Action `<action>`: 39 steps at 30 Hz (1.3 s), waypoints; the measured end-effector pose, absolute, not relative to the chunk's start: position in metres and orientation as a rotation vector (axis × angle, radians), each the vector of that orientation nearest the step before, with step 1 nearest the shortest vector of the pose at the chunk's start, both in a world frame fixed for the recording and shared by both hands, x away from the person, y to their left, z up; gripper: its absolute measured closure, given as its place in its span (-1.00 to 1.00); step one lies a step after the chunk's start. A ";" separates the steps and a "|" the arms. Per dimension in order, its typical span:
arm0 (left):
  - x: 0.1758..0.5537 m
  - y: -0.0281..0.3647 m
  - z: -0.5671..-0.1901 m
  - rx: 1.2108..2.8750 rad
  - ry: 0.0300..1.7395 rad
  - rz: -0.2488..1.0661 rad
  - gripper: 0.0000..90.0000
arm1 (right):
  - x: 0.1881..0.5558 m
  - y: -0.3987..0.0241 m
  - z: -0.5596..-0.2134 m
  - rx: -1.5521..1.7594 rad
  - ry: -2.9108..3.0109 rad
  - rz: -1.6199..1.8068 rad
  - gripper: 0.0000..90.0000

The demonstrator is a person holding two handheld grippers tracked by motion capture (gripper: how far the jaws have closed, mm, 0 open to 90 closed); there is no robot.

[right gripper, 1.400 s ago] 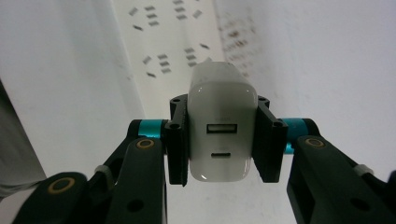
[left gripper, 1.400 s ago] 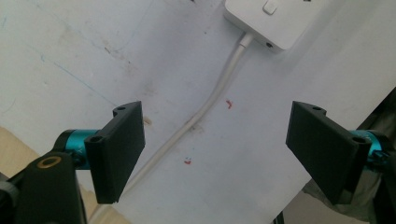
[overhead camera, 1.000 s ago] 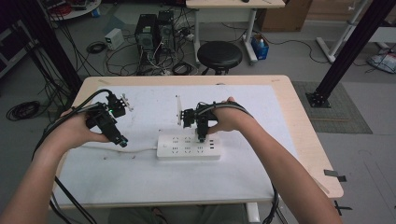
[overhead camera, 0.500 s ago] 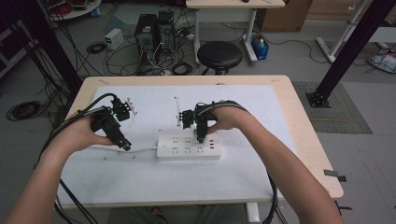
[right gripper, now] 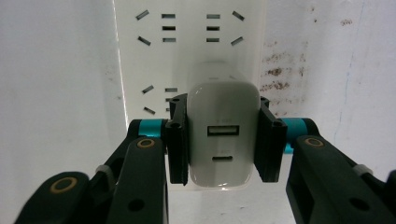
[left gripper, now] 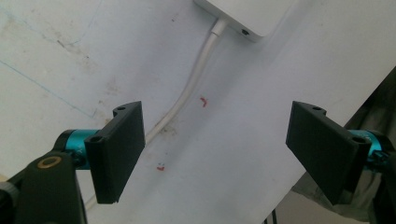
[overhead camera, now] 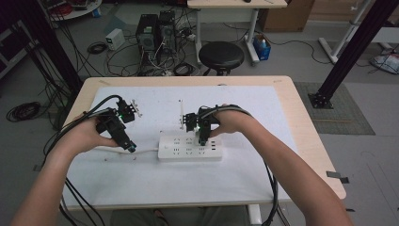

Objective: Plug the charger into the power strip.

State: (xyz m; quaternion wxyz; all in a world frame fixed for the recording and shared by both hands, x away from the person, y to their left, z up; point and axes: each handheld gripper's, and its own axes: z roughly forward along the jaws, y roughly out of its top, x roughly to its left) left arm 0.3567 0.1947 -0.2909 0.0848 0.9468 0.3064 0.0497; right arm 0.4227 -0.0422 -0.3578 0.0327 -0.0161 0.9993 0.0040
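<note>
A white power strip (overhead camera: 179, 151) lies flat on the white table mat, and its socket face (right gripper: 187, 46) runs up the right gripper view. My right gripper (overhead camera: 203, 140) points down at it, shut on a white USB charger (right gripper: 223, 154) with a pad on each side. The charger stands over a socket, its two ports facing the camera and its prongs hidden. My left gripper (overhead camera: 129, 147) hovers to the left of the strip, above the strip's white cord (left gripper: 187, 98). Its jaws stand wide open with nothing between them (left gripper: 215, 112).
The white mat (overhead camera: 244, 108) covers most of the wooden table (overhead camera: 306, 141). A thin white stick (overhead camera: 180, 110) lies behind the strip. Small red marks (left gripper: 203, 101) dot the mat near the cord. A stool (overhead camera: 221, 54) and computer boxes stand on the floor beyond.
</note>
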 end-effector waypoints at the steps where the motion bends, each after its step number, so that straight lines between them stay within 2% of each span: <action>1: 0.358 0.194 -0.291 2.836 0.909 0.147 -0.56 | 0.422 -0.041 -0.359 -0.057 3.074 0.003 0.40; 17: 0.359 0.180 -0.294 2.852 0.858 0.134 -0.56 | 0.416 -0.034 -0.366 -0.077 3.038 -0.057 0.40; 28: 0.357 0.182 -0.292 2.831 0.854 0.155 -0.56 | 0.426 -0.044 -0.368 -0.023 3.100 0.052 0.37; 29: 0.357 0.182 -0.292 2.828 0.856 0.151 -0.56 | 0.427 -0.044 -0.368 -0.004 3.112 0.067 0.25; 30: 0.356 0.182 -0.292 2.824 0.858 0.155 -0.56 | 0.428 -0.046 -0.369 0.020 3.100 0.082 -0.04; 33: 0.356 0.186 -0.291 2.810 0.870 0.154 -0.56 | 0.431 -0.060 -0.353 0.161 3.117 0.277 -0.34; 36: 0.362 0.190 -0.289 2.828 0.880 0.163 -0.59 | 0.435 -0.086 -0.325 0.379 3.073 0.405 -0.50; 39: 0.366 0.194 -0.284 2.792 0.929 0.181 -0.61 | 0.434 -0.118 -0.303 0.628 2.982 0.382 -0.54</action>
